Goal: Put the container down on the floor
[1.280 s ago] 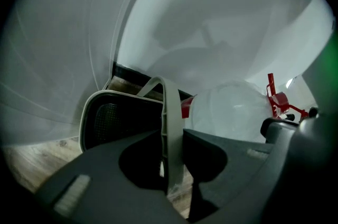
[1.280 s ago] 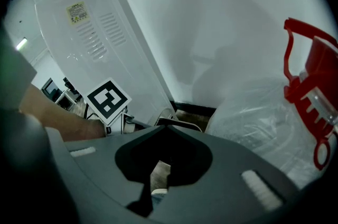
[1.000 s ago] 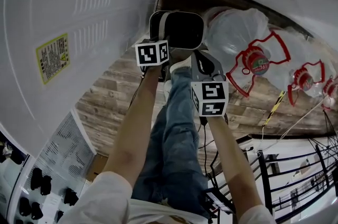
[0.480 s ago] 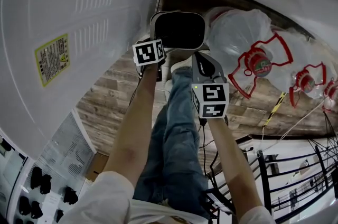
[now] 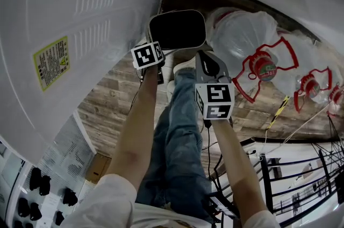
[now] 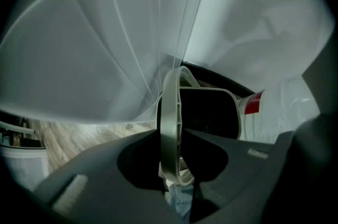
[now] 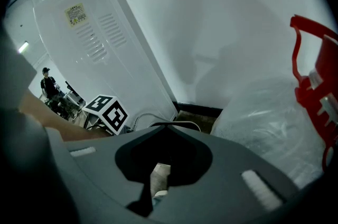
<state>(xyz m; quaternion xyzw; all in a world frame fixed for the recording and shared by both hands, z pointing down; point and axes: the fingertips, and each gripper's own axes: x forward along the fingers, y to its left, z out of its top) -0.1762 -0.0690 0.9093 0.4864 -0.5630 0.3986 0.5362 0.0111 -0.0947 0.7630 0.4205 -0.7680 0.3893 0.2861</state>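
Note:
The container [image 5: 177, 30] is a dark bin with a pale rim, hanging low over the wooden floor [image 5: 110, 95] beside the wall. My left gripper [image 5: 156, 45] is shut on its near rim; in the left gripper view the pale rim [image 6: 171, 122] stands upright between the two jaws, with the bin's dark inside [image 6: 208, 112] beyond. My right gripper [image 5: 206, 58] hangs just right of the bin, below its rim. Its jaws [image 7: 161, 133] meet with nothing between them.
A tall white appliance [image 5: 70, 33] rises on the left, close to the bin. Large clear water bottles [image 5: 242, 33] with red handles [image 5: 264, 68] lie on the right. The person's jeans-clad legs [image 5: 180, 130] are below, and a black railing [image 5: 290, 184] stands at lower right.
The container has swung away from me toward the wall, and its dark opening now faces the camera more. The left gripper moved left with it. The right gripper stayed put.

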